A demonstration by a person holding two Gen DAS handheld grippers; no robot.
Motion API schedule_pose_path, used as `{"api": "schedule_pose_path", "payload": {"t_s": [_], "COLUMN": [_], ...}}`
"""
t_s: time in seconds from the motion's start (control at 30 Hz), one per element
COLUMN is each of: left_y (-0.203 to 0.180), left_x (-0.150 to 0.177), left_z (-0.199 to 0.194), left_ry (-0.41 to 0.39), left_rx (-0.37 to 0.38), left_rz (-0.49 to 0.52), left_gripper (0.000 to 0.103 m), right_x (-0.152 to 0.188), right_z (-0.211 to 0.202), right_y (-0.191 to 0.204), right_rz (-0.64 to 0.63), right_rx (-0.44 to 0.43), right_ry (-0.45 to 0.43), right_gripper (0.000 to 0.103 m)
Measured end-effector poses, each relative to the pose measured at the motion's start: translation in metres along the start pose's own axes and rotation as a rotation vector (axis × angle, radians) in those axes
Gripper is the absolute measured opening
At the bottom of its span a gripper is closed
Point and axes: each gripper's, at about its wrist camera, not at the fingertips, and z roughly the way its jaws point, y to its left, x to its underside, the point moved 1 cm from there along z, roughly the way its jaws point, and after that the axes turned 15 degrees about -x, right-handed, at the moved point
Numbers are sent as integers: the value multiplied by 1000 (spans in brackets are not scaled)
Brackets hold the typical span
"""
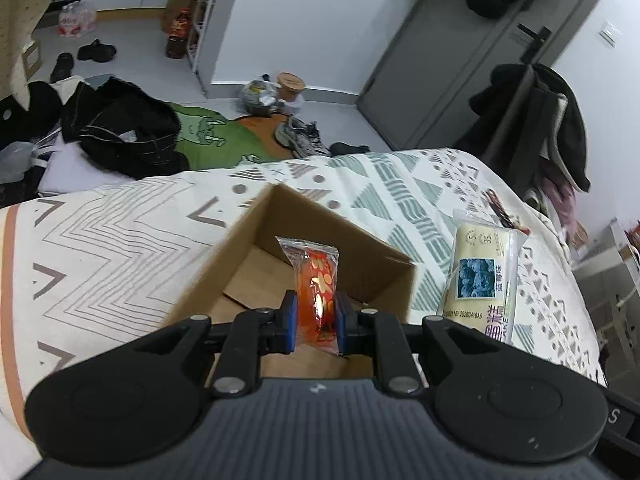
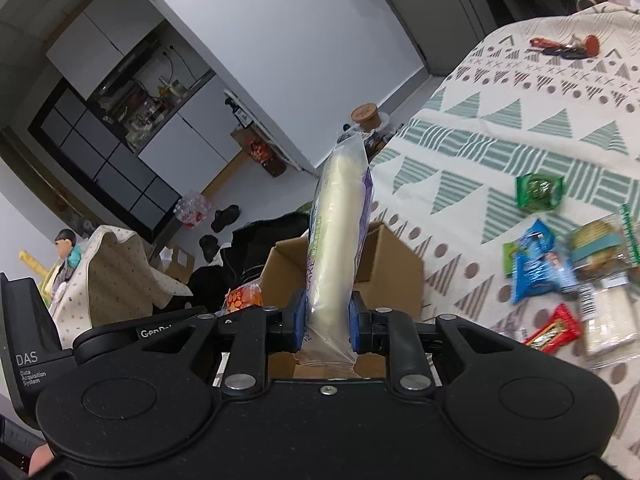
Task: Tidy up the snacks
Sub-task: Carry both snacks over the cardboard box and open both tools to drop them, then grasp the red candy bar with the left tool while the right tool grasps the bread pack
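Note:
An open cardboard box [image 1: 352, 248] sits on the patterned bedspread. My left gripper [image 1: 316, 318] is shut on a small red-orange snack packet [image 1: 316, 280], held upright over the box's inside. My right gripper [image 2: 326, 322] is shut on a long cream cake packet [image 2: 338, 232], raised above the same box [image 2: 394, 256]. In the left wrist view that cake packet [image 1: 480, 272] hangs to the right of the box. The red-orange packet [image 2: 244, 298] and the left gripper's body show at the left of the right wrist view.
Loose snacks lie on the bedspread [image 2: 500, 152] to the right: a green packet [image 2: 538, 192], a blue packet [image 2: 536, 264], a red one [image 2: 556, 328] and clear-wrapped ones [image 2: 604, 248]. Beyond the bed's edge are dark clothes [image 1: 120, 128], shoes [image 1: 300, 136] and a grey door [image 1: 452, 60].

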Motion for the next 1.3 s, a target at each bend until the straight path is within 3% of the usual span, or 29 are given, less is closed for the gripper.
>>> {"api": "schedule_pose_path", "payload": {"t_s": [0.37,0.5,0.6,0.7,0.9,1.3], "left_y": [20,22,20,15,2,-44], "left_x": [-9,-9,-8,-7,-3,16], "left_z": [9,9,7,3,-7,-24], "left_ry": [6,13,7,-7,-37,-75], "left_rx": [-20,-40,-53,-69,-73,-40], "left_rz": [-92,-106,-102,-90,-77,42], "left_gripper": [22,27,37,52,72,79], "right_x": [3,2,0,-2,-8,-17], "right_z": [45,51,43,29,-4,-82], "right_y": [10,12,13,13,5,-34], "right_rz": [-8,-24,-28,-51,-68,-67], "right_rx": [-9,6,-10,16,63,204], "right_ry": [53,74,69,54,28,-23], "right_gripper": [22,30,35,40,50,65]}}
